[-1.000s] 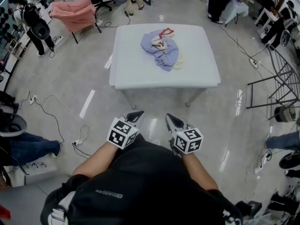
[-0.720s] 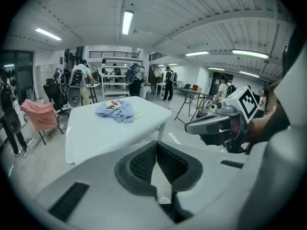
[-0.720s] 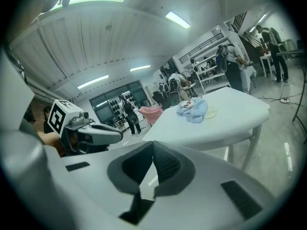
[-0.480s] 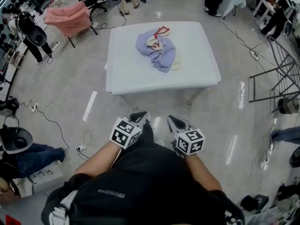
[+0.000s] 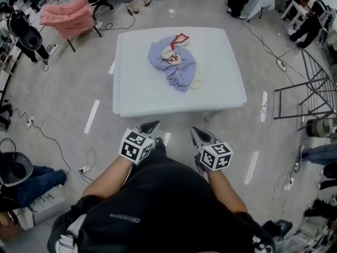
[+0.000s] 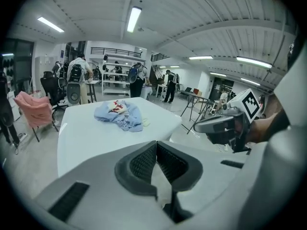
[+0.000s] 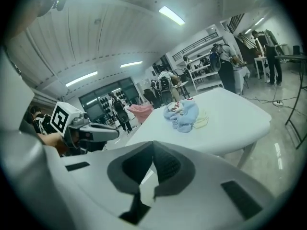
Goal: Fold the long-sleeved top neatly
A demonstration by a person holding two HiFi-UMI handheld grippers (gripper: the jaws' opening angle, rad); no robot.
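Crumpled pale-blue long-sleeved top (image 5: 174, 63), red-and-white print showing: lies bunched near the middle of the white rectangular table (image 5: 131, 99), well apart from both grippers. Left gripper (image 5: 150, 125) and right gripper (image 5: 196, 133): jaws pressed together with nothing between them, held side by side short of the table's near edge.

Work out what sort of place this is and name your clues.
Probably a large workshop or lab, not a home: strip lights on an industrial ceiling, shelving with people working nearby, and one white table holding a crumpled top.
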